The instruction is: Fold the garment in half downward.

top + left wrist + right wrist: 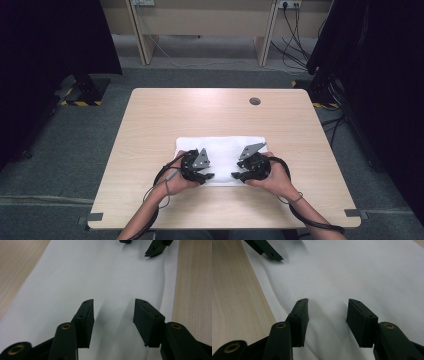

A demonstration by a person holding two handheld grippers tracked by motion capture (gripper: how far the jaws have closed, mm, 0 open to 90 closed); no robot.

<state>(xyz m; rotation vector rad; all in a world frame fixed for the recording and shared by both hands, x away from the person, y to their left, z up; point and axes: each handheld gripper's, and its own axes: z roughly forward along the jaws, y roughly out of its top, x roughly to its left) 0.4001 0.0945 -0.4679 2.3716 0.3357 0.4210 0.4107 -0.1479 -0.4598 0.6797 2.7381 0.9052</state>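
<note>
A white cloth [222,150] lies flat on the wooden table [220,112], near its front middle. My left gripper [210,176] rests over the cloth's front left part, and my right gripper [235,175] over its front right part; their tips face each other a short way apart. In the left gripper view the left gripper [113,307] stands open above the cloth [100,277], nothing between its jaws. In the right gripper view the right gripper [327,306] is open too, low over the cloth [362,272]. Each view shows the other gripper's jaw tips at the top.
A round cable hole [255,101] sits in the table's far right part. Bare wood [234,290] runs beside the cloth's front edge. Dark stands and cables [325,75] flank the table on the floor, with a wooden bench [200,25] behind.
</note>
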